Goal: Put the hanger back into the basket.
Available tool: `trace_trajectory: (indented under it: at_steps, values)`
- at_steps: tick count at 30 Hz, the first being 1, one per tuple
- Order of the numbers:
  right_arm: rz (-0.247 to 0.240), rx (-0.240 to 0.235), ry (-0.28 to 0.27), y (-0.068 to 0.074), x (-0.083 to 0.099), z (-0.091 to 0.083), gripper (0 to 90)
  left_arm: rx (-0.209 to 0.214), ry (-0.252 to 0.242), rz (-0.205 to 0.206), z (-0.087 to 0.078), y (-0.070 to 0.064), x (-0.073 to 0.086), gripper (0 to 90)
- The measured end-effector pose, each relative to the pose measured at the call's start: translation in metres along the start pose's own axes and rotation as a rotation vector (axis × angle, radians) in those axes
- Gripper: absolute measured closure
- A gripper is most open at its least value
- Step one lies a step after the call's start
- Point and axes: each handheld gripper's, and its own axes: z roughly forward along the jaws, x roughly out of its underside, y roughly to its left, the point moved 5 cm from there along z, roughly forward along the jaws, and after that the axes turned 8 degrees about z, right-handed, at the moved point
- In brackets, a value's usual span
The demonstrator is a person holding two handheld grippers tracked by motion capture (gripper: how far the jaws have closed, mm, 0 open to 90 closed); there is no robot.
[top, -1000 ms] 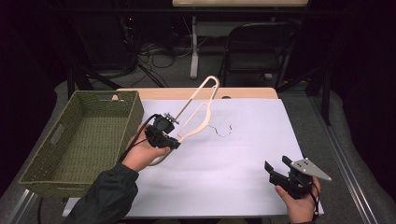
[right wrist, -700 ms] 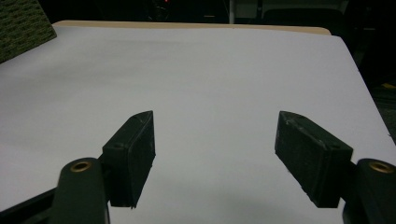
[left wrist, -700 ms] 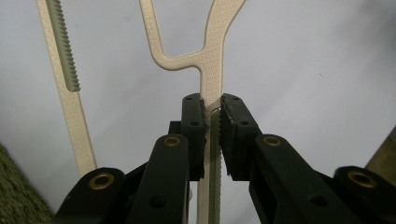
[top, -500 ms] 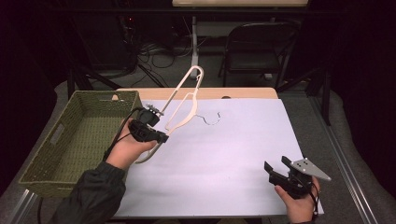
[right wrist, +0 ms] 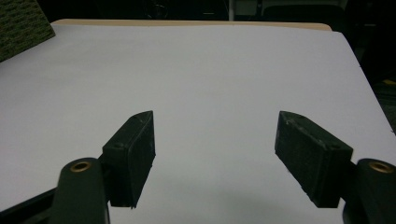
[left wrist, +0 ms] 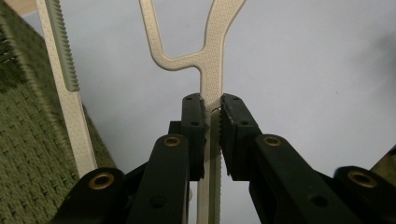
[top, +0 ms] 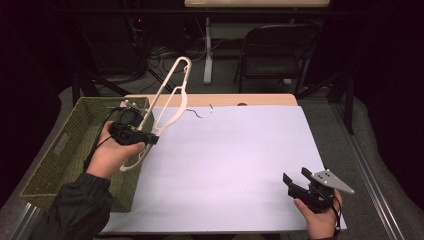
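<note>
Right gripper: near right corner of the counter, held in the person's right hand; grey three-cornered plate on top; in the right gripper view its two fingers stand wide apart with nothing between them, bare white surface ahead.

Left hand: near left, dark sleeve entering from the bottom edge; it holds the left gripper above the right rim of the basket.

Left gripper: fingers clamped on one bar of the hanger, as the left gripper view shows, the ridged bar pinched tight between the pads just below a fork in the plastic.

Hanger: cream plastic, lifted off the counter and tilted, its long frame rising far and to the right from the gripper; lower end curving down near the left hand; metal hook hanging on the right side of it, over the far edge of the white sheet; a second ridged bar of the frame shows at the left of the left gripper view.

Basket: green woven, rectangular, left side of the counter, running near to far; interior dim.

Counter: white sheet over a wooden top, a wooden strip showing at the far edge.

Chair: dark folding type, on the floor beyond the far edge; cables on the floor to its left.
</note>
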Motion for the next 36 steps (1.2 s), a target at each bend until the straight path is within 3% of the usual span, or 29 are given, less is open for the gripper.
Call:
trace_trajectory:
  at_steps: [5,19,29,32,36]
  values:
    - [0.003,-0.002,-0.004,0.0,0.0,0.001,28.7,0.011,-0.053,-0.079,-0.012,0.015,0.012,80.5]
    - [0.001,0.003,0.004,0.001,0.001,0.001,28.7,0.051,-0.174,-0.248,-0.038,0.047,0.049,80.4]
    - [0.002,0.0,0.006,0.002,0.002,0.002,28.7,0.078,-0.266,-0.353,-0.044,0.061,0.079,80.4]
    - [0.003,0.001,-0.009,0.002,0.001,0.003,28.7,0.105,-0.307,-0.386,-0.045,0.063,0.084,80.4]
    - [0.0,0.0,0.006,0.002,0.002,0.003,28.7,0.11,-0.337,-0.421,-0.043,0.066,0.091,80.4]
